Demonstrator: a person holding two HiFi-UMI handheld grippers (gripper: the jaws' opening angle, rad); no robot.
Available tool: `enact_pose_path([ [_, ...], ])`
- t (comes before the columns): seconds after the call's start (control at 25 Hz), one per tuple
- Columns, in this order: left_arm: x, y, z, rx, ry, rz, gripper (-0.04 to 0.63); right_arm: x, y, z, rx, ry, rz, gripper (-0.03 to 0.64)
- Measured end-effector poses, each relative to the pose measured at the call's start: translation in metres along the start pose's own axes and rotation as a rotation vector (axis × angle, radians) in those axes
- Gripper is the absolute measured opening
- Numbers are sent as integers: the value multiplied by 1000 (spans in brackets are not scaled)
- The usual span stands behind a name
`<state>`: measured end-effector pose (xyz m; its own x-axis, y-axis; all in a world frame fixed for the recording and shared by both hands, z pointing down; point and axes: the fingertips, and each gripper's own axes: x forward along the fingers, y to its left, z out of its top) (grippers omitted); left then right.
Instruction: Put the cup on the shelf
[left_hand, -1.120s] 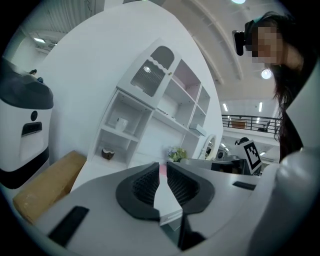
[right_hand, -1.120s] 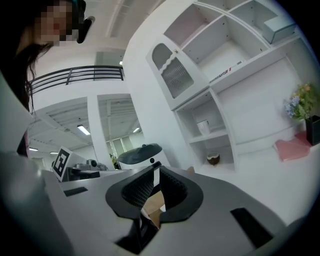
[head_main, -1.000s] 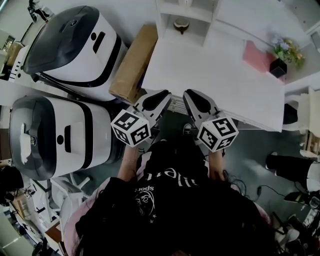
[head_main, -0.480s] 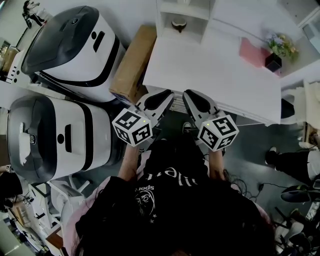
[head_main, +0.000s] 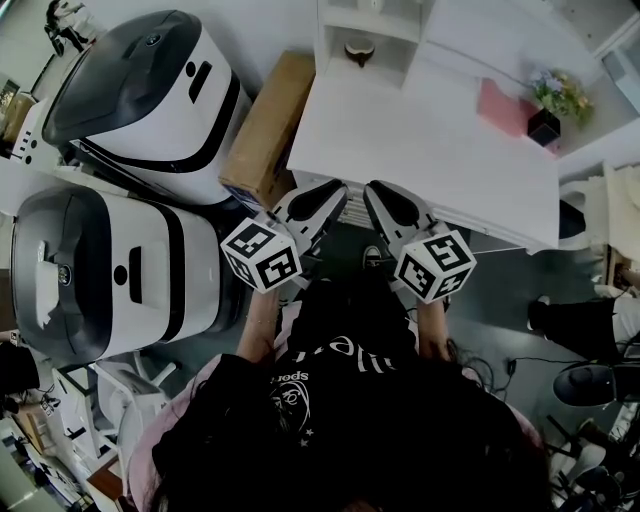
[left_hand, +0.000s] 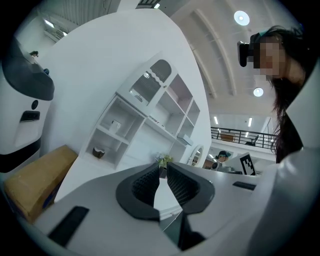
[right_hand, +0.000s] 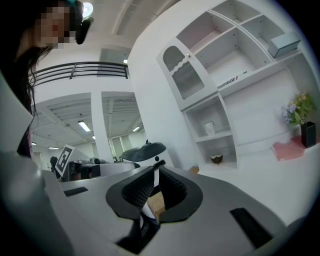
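Observation:
A small brown cup sits in the lowest compartment of the white shelf unit at the far side of the white table. It also shows as the cup in the left gripper view and the cup in the right gripper view. My left gripper and right gripper hover side by side at the table's near edge, far from the cup. The left gripper and right gripper are both shut, with nothing between their jaws.
Two big white-and-dark machines stand left of the table, with a cardboard box against its left edge. A pink item and a potted plant sit at the table's far right. A small white object rests one shelf above the cup.
Hardly anything differs: the head view has drifted slightly, and both grippers stay shut and empty at the table's near edge.

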<state>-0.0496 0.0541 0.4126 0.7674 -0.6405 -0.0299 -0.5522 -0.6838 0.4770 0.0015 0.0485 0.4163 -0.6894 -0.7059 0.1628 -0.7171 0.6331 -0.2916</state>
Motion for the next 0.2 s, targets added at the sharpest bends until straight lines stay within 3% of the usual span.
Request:
enact_pose_path([
  [0.2,-1,4,-3,29,21,16,58,1,-1,-2,4,3,-6,63],
])
